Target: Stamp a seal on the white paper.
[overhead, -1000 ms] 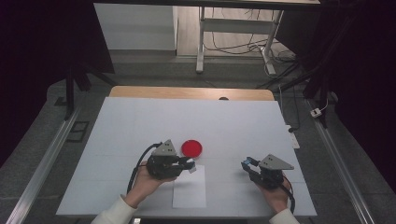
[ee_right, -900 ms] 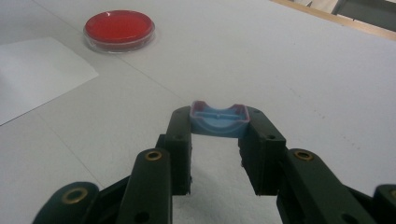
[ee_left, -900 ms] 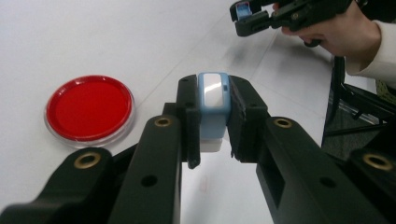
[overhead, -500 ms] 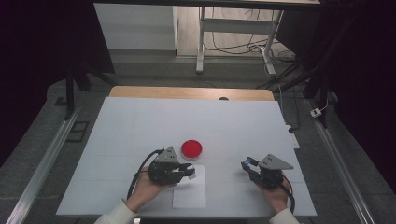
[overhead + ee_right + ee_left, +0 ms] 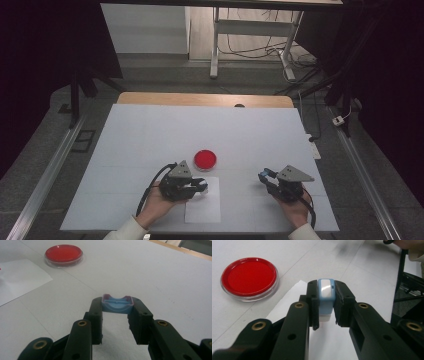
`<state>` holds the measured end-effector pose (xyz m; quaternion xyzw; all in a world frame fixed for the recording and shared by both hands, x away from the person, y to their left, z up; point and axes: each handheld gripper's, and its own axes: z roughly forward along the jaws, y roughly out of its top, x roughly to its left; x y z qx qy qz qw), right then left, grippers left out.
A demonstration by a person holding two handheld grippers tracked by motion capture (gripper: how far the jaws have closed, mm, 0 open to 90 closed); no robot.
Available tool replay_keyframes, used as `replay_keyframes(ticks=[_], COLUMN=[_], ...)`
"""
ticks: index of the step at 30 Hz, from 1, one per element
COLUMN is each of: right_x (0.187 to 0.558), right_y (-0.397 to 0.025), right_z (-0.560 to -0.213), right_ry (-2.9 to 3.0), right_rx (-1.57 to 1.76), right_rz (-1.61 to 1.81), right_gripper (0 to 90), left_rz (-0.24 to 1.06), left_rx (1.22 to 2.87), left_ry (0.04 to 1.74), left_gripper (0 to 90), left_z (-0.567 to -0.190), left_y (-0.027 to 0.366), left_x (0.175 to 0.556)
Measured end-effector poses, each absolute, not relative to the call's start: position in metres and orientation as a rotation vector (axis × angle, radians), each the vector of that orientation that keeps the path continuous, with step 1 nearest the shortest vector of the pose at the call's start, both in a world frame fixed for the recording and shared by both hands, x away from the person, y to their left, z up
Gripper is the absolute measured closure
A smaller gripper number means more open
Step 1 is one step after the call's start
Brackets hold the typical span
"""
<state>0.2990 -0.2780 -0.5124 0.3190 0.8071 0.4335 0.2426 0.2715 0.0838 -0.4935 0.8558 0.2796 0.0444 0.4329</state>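
My left gripper [image 5: 325, 305] is shut on a small blue and white stamp [image 5: 325, 293], holding it just above a white sheet of paper [image 5: 332, 340]. From above, the left gripper [image 5: 201, 187] hangs over the paper's [image 5: 202, 209] upper edge, a little short of the round red ink pad [image 5: 205, 159]. That ink pad [image 5: 249, 277] lies in a clear dish off to the stamp's left. My right gripper [image 5: 117, 309] is shut on a blue cap [image 5: 117, 304], low over the bare table. The high view places the right gripper [image 5: 266, 177] to the right of the paper.
The white table top [image 5: 150, 135] stretches wide beyond the ink pad, with a wooden strip [image 5: 205, 99] along its far edge. Metal rails [image 5: 50, 165] run down both sides. In the right gripper view, the ink pad [image 5: 63, 253] and paper [image 5: 17, 277] lie at far left.
My left gripper has drawn back from beside the red ink pad toward the person and now hangs over the paper with the stamp. The right gripper has stayed still.
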Motion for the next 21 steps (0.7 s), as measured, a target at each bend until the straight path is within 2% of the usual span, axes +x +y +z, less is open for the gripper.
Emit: replay_keyframes(ticks=[21], right_x=[0.299], right_y=[-0.277], right_z=[-0.513], right_ry=[2.21], right_rx=[0.869], right_rz=[1.178], right_gripper=[64.9], left_rz=[0.167], left_rx=[2.199], left_ry=[0.687], left_gripper=[75.1], left_z=[-0.505], left_y=[0.077], left_x=[0.272])
